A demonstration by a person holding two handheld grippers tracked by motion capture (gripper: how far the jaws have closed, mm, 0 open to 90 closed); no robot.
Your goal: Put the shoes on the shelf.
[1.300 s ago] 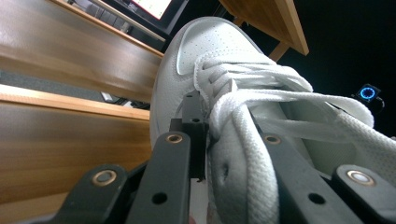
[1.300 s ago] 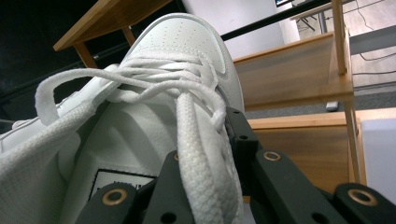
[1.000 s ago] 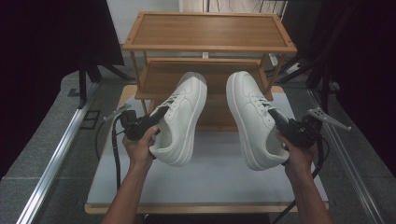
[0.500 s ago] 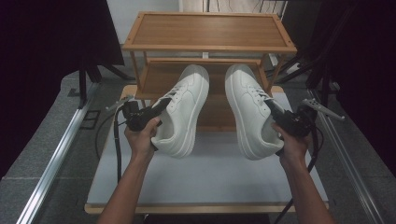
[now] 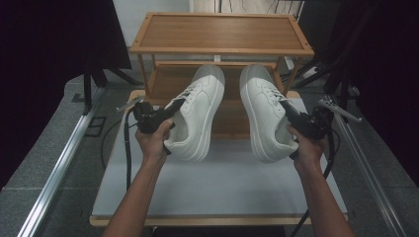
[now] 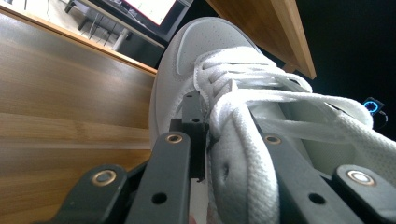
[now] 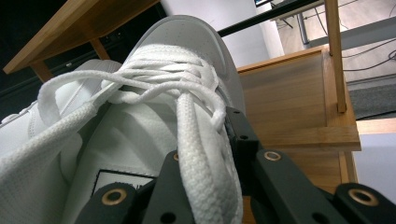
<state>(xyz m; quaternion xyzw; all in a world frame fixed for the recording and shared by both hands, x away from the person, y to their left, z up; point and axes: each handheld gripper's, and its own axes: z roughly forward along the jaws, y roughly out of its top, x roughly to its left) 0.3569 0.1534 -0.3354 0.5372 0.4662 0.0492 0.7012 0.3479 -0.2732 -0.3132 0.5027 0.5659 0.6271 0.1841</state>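
- Here, the left gripper [image 5: 170,111] is clamped on the left white sneaker [image 5: 197,116]; in the left gripper view its black fingers [image 6: 170,172] pinch the shoe's side wall and laced collar, one inside the opening, one outside.
- The left sneaker runs forward from those fingers — toe toward the wooden shoe rack [image 5: 217,49], heel back by the left hand [image 5: 153,143] — and is held up off the white tabletop [image 5: 222,185].
- The right gripper [image 5: 291,113] grips the right white sneaker [image 5: 264,113] the same way; in the right gripper view a thick lace [image 7: 198,158] lies across its fingers [image 7: 280,182], which close on the shoe's edge just beside the tongue.
- The right sneaker also points away from its fingers, toe over the rack's lower shelf [image 5: 170,81], sole tilted outward.
- Between the two sets of fingers the shoes sit side by side, near each other but apart.
- The right hand [image 5: 306,148] wraps the gripper body; a cable [image 5: 127,148] trails from the left gripper.
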